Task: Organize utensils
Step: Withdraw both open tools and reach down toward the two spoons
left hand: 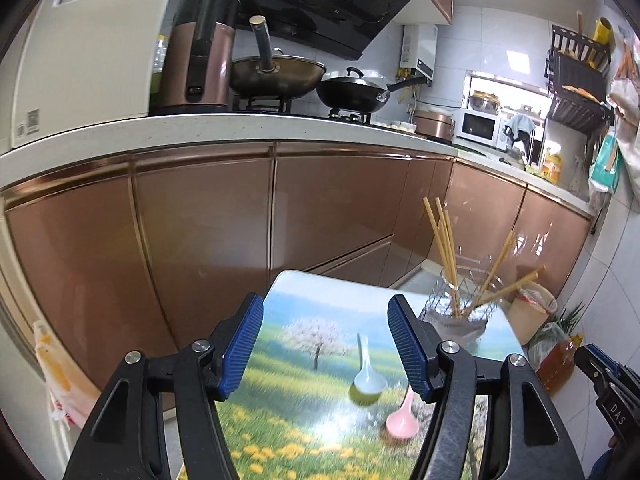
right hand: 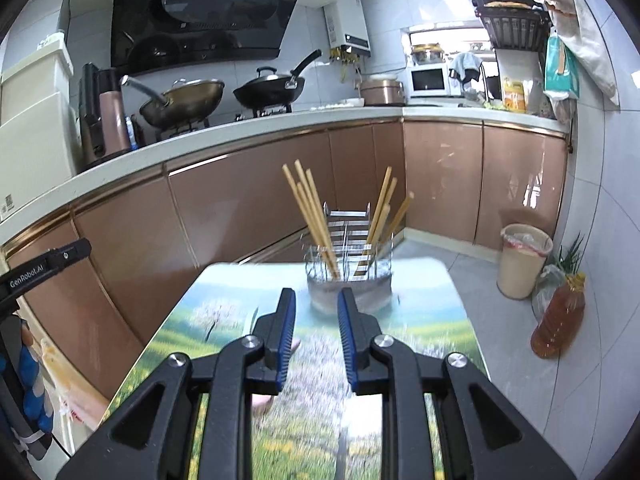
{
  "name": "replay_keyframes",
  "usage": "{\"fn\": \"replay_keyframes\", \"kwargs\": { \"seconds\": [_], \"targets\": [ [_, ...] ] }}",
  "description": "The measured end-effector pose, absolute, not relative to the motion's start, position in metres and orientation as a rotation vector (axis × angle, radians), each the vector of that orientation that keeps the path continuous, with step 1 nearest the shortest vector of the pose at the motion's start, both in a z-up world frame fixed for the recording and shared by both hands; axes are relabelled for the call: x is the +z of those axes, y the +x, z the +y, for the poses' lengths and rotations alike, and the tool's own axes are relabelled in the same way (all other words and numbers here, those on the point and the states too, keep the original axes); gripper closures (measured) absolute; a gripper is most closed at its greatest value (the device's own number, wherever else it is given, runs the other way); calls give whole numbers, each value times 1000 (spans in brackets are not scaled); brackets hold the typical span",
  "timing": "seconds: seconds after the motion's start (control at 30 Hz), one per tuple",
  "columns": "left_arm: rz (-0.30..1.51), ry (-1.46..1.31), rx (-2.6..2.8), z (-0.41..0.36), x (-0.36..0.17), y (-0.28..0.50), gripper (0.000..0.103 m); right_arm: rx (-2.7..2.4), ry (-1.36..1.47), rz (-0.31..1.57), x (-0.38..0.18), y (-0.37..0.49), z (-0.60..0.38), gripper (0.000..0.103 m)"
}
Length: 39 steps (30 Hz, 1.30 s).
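Note:
A pale blue spoon (left hand: 368,376) and a pink spoon (left hand: 402,420) lie on a small table with a printed landscape top (left hand: 288,412). My left gripper (left hand: 325,306) hovers over the table, open, with nothing between its fingers; the pale spoon lies just beyond and below. A clear utensil holder (right hand: 348,282) with several wooden chopsticks (right hand: 310,216) stands at the table's far end. My right gripper (right hand: 316,296) points at it, open by a narrow gap and holding nothing. The pink spoon (right hand: 262,400) is mostly hidden behind its left finger.
Brown cabinet doors (left hand: 200,220) run close along the table's left and far sides under a white counter (left hand: 240,124) with two woks. A beige bin (right hand: 522,260) and an oil bottle (right hand: 560,320) stand on the floor to the right.

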<state>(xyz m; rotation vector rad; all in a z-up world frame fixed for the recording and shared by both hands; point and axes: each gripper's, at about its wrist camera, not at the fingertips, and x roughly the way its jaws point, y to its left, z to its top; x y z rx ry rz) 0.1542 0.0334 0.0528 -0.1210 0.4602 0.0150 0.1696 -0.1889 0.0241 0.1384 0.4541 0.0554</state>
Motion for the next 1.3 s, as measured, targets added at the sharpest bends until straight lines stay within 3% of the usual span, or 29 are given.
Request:
{"fn": "replay_keyframes", "kwargs": {
  "seconds": [0.67, 1.3],
  "targets": [
    [493, -82, 39, 35, 21, 82, 31, 91, 127, 525, -3, 123, -171, 82],
    [703, -74, 33, 38, -36, 167, 29, 106, 149, 718, -55, 192, -171, 82]
  ]
}}
